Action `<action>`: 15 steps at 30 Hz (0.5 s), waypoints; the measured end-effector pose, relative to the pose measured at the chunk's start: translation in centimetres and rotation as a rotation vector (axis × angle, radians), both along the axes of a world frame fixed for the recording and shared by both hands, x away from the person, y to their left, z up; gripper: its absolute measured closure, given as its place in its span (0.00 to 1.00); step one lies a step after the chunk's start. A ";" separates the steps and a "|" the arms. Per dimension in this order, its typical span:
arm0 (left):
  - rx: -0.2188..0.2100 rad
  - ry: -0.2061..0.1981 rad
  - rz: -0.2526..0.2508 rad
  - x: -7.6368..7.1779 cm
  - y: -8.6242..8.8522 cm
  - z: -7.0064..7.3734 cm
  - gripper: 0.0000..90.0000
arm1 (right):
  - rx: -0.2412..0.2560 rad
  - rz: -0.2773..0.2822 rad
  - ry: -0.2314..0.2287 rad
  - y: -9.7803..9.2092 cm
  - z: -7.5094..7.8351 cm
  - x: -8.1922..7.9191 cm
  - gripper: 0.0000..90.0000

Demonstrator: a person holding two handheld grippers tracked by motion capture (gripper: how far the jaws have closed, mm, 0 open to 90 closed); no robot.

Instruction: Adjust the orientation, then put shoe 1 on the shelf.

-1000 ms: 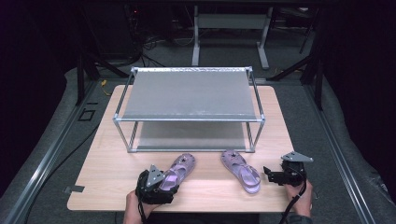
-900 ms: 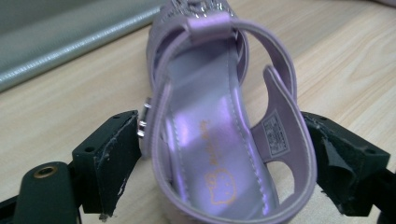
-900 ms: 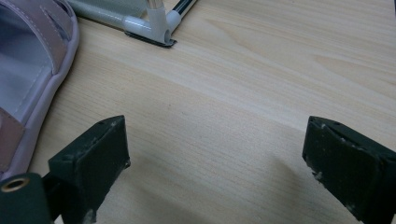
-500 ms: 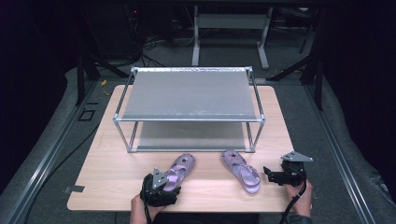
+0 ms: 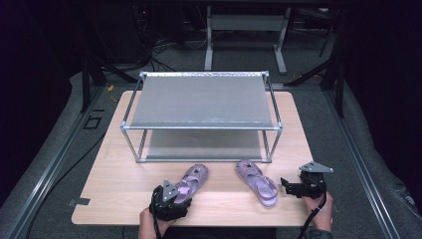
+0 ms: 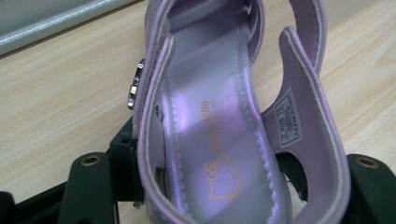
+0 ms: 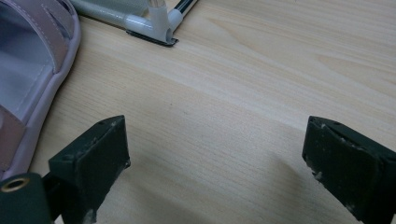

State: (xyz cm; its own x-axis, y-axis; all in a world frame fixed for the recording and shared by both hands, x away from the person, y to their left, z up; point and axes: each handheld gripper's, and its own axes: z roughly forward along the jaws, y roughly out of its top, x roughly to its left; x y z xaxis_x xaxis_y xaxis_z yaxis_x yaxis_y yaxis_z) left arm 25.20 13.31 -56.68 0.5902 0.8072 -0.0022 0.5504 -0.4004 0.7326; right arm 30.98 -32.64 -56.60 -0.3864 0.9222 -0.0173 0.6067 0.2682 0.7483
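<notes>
L gripper (image 5: 171, 201) straddles heel of left sandal (image 5: 191, 179) on table (image 5: 114, 184), jaws not yet closed; R gripper (image 5: 291, 186) wide open, empty, beside right sandal (image 5: 259, 181); I'd guess grasp step; next: close, lift toward rack (image 5: 201, 102).

Table (image 5: 114, 184): pale wood-grain top, smooth, matt. Rack (image 5: 201, 102): light metal tube frame, dull sheen, with flat grey matt shelves. Left sandal (image 6: 224, 140): lilac leather-look material, pearly gloss on insole, stitched edges, gold printing, small metal buckle at side. Right sandal (image 5: 257, 181): same lilac, softly shiny. Right gripper (image 7: 217, 172): matt black plastic jaws, scuffed and pale-specked at edges.
</notes>
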 end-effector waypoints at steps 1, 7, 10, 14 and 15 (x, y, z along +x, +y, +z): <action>0.003 -0.002 -0.001 0.0 0.0 0.0 0.38 | 0.000 0.000 -0.001 0.0 0.0 0.0 0.07; -0.007 -0.025 0.002 -0.2 0.1 0.0 0.39 | -0.001 0.001 0.000 0.0 0.0 0.0 0.07; -0.010 -0.033 -0.012 -0.4 0.0 0.2 0.40 | -0.001 0.002 -0.002 0.0 0.0 0.0 0.07; -0.012 -0.052 -0.019 -0.5 -0.1 0.3 0.40 | 0.001 0.001 -0.004 0.0 0.0 0.0 0.07; -0.014 -0.055 -0.019 -0.6 -0.1 0.4 0.40 | 0.001 0.001 -0.004 0.0 0.0 0.0 0.07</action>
